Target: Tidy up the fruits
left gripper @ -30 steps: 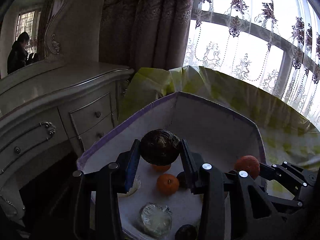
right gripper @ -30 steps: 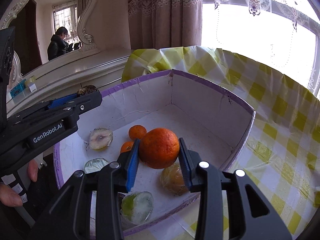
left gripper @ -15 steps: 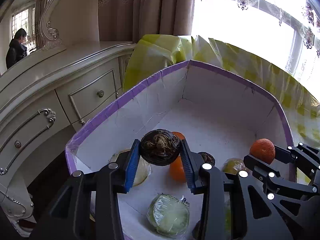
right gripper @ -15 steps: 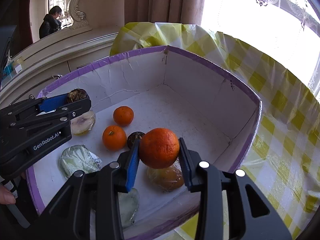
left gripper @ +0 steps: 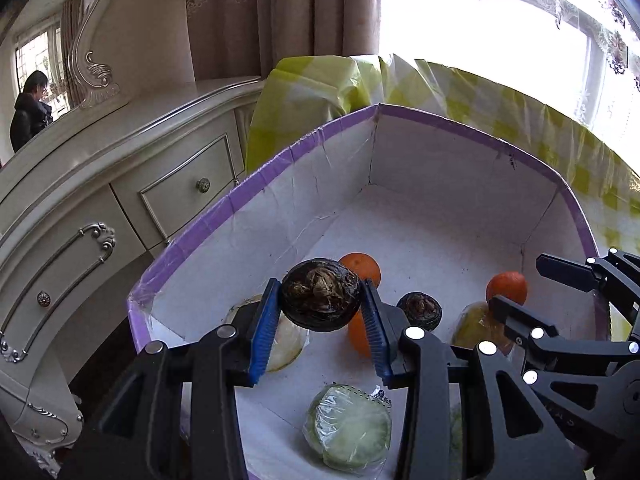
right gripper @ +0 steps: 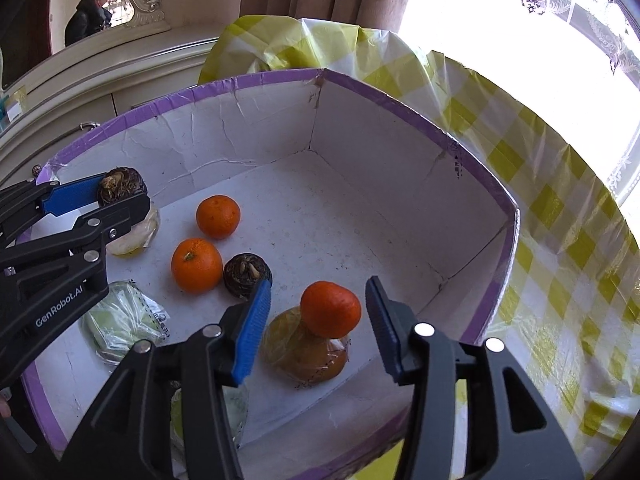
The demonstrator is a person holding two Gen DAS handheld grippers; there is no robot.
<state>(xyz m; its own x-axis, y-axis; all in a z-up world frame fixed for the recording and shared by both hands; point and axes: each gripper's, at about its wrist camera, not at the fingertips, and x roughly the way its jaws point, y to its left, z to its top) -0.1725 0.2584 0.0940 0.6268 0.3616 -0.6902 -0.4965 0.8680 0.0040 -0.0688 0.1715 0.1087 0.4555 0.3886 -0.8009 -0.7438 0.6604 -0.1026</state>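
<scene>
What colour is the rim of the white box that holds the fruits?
Purple. The box rim is a purple band above white walls, and it shows best in the right wrist view.

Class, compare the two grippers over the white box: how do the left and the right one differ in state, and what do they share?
The left gripper is shut on a dark brown fruit; the right gripper is open and holds nothing.
The left gripper's fruit hangs above the box floor; the orange between the right gripper's jaws rests on a wrapped yellow fruit, touching neither pad.
Both have blue pads and hover over the box.

Creased, seemingly cardboard box (right gripper: 360, 152)
</scene>
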